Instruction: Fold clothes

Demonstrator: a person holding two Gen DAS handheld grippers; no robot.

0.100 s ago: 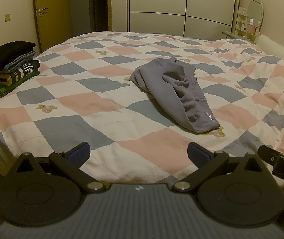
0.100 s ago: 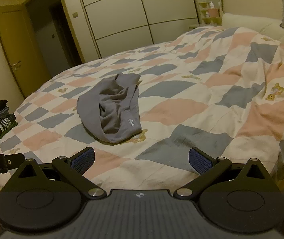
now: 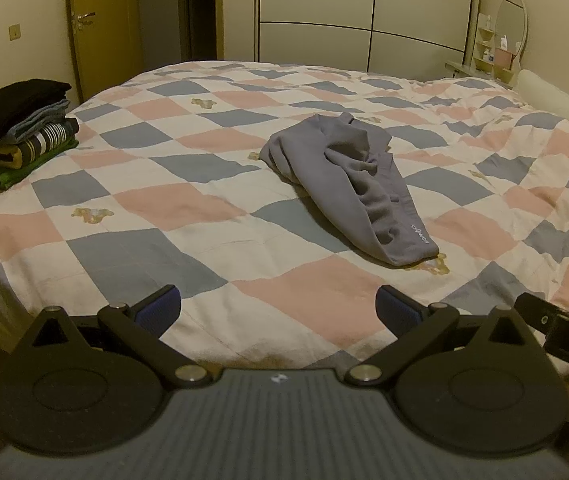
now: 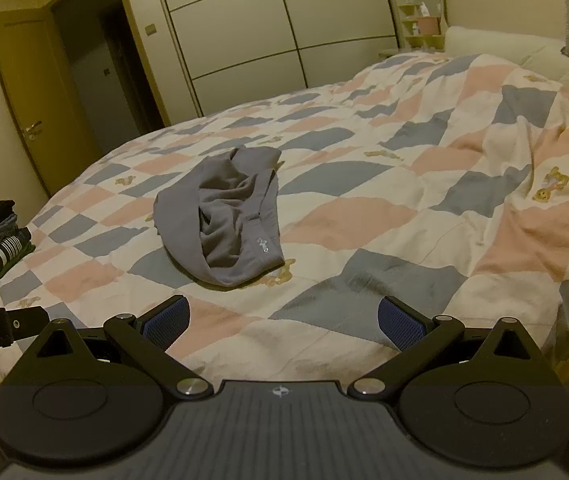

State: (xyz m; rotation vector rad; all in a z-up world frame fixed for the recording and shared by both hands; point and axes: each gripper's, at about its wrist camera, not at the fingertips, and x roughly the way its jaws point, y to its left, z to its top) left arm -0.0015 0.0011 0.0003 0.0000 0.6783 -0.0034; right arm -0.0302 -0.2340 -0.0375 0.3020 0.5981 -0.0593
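grey garment (image 3: 348,184) lying ahead-right of left gripper (image 3: 278,308), ahead-left of right gripper (image 4: 284,322) | long axis running away from both | right slightly nearer | both gaping wide, holding nothing

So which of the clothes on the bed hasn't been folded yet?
The grey garment, lying crumpled by itself in the middle of the checked quilt. The others sit folded in a neat stack at the bed's left edge.
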